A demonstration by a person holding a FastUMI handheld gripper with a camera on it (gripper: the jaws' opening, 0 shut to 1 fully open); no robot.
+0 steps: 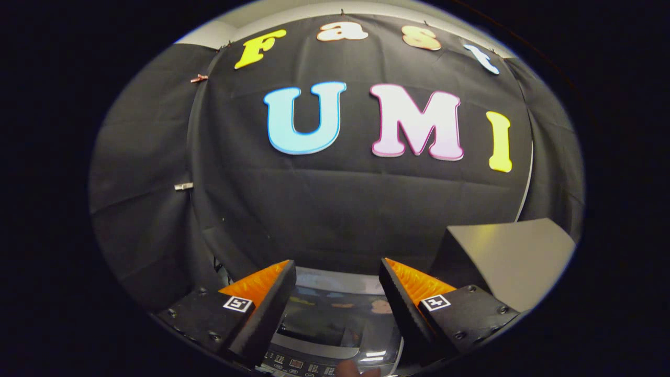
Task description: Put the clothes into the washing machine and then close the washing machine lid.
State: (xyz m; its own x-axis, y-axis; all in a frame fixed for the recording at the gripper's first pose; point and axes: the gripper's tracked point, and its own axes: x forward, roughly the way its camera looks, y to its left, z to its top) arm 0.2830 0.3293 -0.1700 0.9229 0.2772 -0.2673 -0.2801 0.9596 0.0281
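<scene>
Backdrop: black cloth wall (pixel 335 209) hangs across the upper and middle frame, creased in horizontal folds, with a paler strip of ceiling showing above its top edge.

Clips: a small metal clip (pixel 183 186) sits on the cloth at the left of the frame, and a second, reddish clip (pixel 199 78) is pinned higher up at upper left.

Grey panel: a flat, pale grey slab (pixel 510 256) stands tilted at lower right of the frame, just beyond the right finger; what it belongs to cannot be told from this angle.

Washing machine: the top of the washing machine (pixel 335 285) lies at bottom centre, seen between and just beyond the fingers, its pale rear edge meeting the cloth.

Lid: the dark glossy washing machine lid (pixel 335 319) appears to lie flat and closed, mirroring the coloured shapes from the wall; the low angle leaves some doubt.

Control panel: a strip of small buttons and displays (pixel 298 364) runs along the machine's near edge at the very bottom of the frame.

Gripper: the gripper (pixel 337 277) hovers above the lid with its fingers spread wide, nothing between them and neither finger touching the machine.

Hand: a fingertip-like sliver (pixel 356 370) shows at the bottom edge, beside the control panel.
</scene>
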